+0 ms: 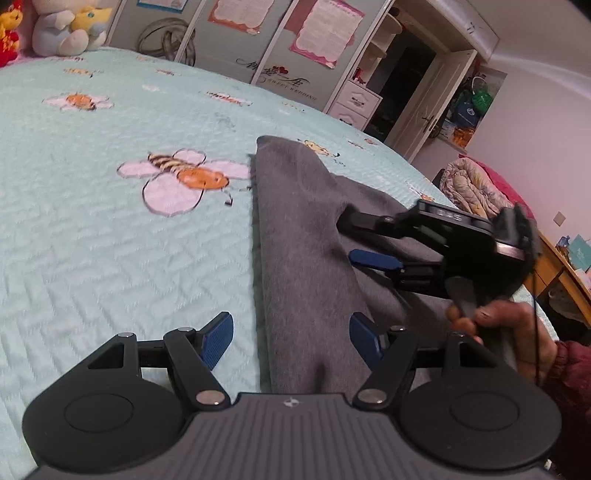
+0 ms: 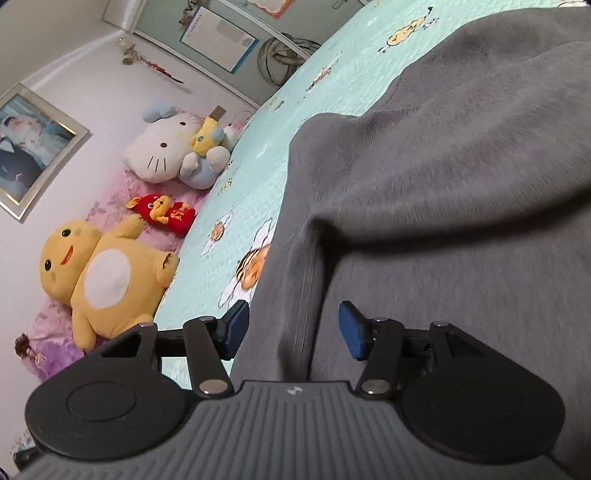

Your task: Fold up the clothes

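Note:
A grey garment [image 1: 303, 229] lies on the mint bee-print bedspread [image 1: 110, 240], with a fold of it raised toward the far side. My left gripper [image 1: 291, 338] is open just above the garment's left edge, one pad over the bedspread and one over the cloth. My right gripper [image 1: 354, 240], held by a hand [image 1: 498, 325], hovers over the cloth farther right with its jaws apart. In the right wrist view the right gripper [image 2: 293, 328] is open over a seam of the grey garment [image 2: 443, 166], with neither pad pressing on the cloth.
Plush toys [image 2: 110, 273] sit along the head of the bed [image 2: 258, 177] by a wall with a framed picture [image 2: 29, 147]. A wardrobe with posters [image 1: 325, 33] and an open door [image 1: 436, 99] stand beyond the bed. Rolled bedding [image 1: 469, 184] and a wooden desk [image 1: 561, 273] are at right.

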